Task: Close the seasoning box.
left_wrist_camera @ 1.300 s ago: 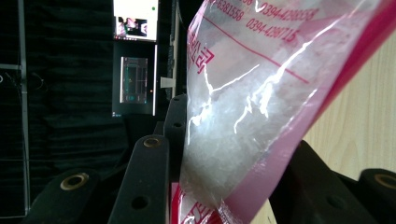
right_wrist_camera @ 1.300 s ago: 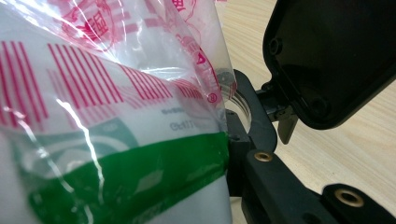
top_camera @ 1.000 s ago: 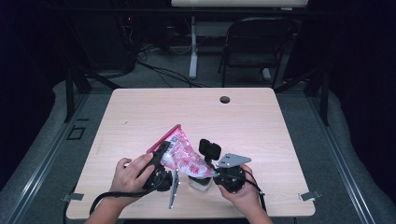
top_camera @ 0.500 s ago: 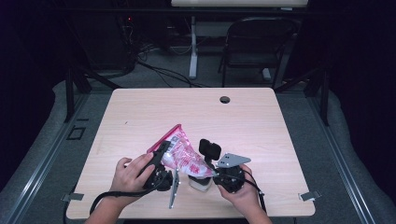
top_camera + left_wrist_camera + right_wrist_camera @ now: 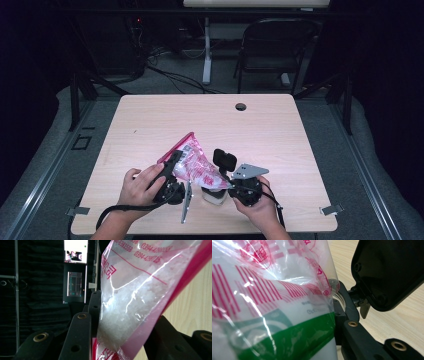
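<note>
Dark room, folding chair (image 5: 280, 47) and cables behind; pale wooden counter (image 5: 150, 125) with a grommet hole (image 5: 240, 106) near its far edge.

Item: clear bag with red print (image 5: 192, 162), holding white granules, tilted mouth-down over a white jar with flip lid (image 5: 214, 194) at the counter's near edge.

Left claw (image 5: 172, 170): clamped on the bag's upper part. Right claw (image 5: 225, 187): closed around the jar's neck, black lid open.

Change over the last second: none; bag, jar and both hands sit as before. Judgement: pouring held steady, filling probably under way.
</note>
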{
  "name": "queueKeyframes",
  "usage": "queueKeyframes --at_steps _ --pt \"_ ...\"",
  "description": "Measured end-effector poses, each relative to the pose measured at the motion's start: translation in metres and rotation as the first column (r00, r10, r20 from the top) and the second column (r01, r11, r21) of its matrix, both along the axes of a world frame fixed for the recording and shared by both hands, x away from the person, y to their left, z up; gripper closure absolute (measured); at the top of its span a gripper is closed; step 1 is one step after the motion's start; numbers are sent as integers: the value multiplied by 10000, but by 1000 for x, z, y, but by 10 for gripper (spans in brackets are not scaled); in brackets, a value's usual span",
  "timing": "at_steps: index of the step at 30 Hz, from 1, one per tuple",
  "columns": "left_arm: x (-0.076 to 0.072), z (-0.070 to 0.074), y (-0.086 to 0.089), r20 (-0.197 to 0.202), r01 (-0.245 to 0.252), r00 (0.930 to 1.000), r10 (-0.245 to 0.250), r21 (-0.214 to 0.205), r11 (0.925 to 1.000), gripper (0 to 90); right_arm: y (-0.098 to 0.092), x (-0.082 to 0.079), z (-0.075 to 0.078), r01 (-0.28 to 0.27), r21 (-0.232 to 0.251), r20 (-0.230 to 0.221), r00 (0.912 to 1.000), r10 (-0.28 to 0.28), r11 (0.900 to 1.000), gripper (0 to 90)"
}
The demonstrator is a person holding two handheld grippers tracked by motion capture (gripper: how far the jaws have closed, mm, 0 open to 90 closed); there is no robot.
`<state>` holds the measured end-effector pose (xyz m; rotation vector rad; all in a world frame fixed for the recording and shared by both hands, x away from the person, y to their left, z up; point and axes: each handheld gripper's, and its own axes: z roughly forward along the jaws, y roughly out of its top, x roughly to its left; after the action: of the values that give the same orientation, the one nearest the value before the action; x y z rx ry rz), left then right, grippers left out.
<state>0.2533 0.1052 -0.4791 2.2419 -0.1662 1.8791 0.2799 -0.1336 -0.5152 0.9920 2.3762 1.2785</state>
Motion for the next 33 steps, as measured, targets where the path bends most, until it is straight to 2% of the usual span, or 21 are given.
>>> queueKeyframes --at_steps 20,26,28,33 --pt "0 -2 0 81 -51 10000 50 52 10000 709 1 -1 2 -2 261 40 10000 1 9997 816" --pt "-2 -1 -1 134 33 9999 -32 -104 9999 710 0 -1 2 91 320 47 9999 -93 9994 866" --pt "-3 0 -2 246 50 9997 -48 -72 10000 710 0 -1 2 106 295 23 9999 -107 9995 878" --pt "-4 -1 -2 245 82 9997 -80 -65 9999 709 1 -1 1 126 215 -38 9999 -125 9997 888"
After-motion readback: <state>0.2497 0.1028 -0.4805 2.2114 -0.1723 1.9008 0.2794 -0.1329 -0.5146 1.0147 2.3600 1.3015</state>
